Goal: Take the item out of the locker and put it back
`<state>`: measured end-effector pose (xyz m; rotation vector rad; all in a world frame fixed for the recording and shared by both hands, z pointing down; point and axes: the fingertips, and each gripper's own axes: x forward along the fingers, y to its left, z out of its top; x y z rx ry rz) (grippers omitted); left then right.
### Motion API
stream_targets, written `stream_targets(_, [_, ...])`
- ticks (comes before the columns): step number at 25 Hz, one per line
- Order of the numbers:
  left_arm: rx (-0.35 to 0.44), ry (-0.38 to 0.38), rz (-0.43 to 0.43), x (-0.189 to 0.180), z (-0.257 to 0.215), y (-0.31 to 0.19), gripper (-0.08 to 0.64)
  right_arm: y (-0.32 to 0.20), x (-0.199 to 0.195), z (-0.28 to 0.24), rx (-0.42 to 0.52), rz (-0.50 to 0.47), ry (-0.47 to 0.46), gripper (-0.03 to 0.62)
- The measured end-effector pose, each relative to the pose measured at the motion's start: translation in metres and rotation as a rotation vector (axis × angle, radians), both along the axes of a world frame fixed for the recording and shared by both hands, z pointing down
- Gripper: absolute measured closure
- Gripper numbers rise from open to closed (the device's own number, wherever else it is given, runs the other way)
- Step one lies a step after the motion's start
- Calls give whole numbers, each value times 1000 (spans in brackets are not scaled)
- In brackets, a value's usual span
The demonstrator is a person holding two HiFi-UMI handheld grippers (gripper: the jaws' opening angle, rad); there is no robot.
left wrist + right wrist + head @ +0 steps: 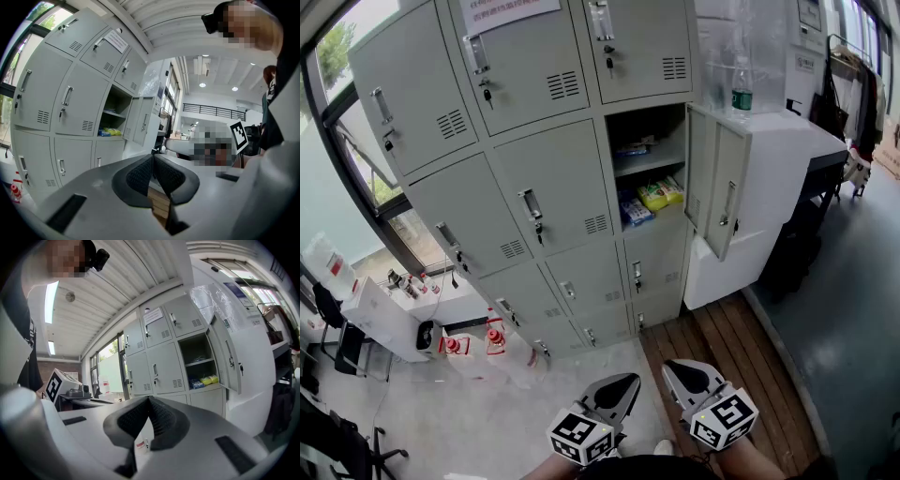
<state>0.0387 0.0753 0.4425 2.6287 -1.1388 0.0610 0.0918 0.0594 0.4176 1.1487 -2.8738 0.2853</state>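
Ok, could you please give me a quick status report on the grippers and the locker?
Left gripper shut, empty. Right gripper shut, empty. Yellow packet and blue packet in open locker, untouched. Door swung wide, nothing in the way.

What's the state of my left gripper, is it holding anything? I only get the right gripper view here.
Observer: The left gripper is shut and empty; its own view shows the jaws together with nothing between them.
Operator: Is anything standing on top of that white cabinet beside the open door?
Observer: Yes, the head view shows a clear bottle with a green label, upright on the white cabinet.
Operator: And what's the floor like in front of the locker?
Observer: Wooden boards run up to the foot of the lockers below the open locker.
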Motion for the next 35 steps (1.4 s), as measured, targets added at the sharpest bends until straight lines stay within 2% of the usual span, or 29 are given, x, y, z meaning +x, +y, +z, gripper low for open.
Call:
stream_targets(22, [5,-1,-31,35,3,1,538,0,35,1,36,-27,4,540])
stream_targets(30, [22,-2,-47,18,-2,-19,538,-24,21,-2,35,-28,-2,540])
stream_targets(35, [34,5,-28,-1,-6,-41,538,-49,2,-5,41,-2,8,540])
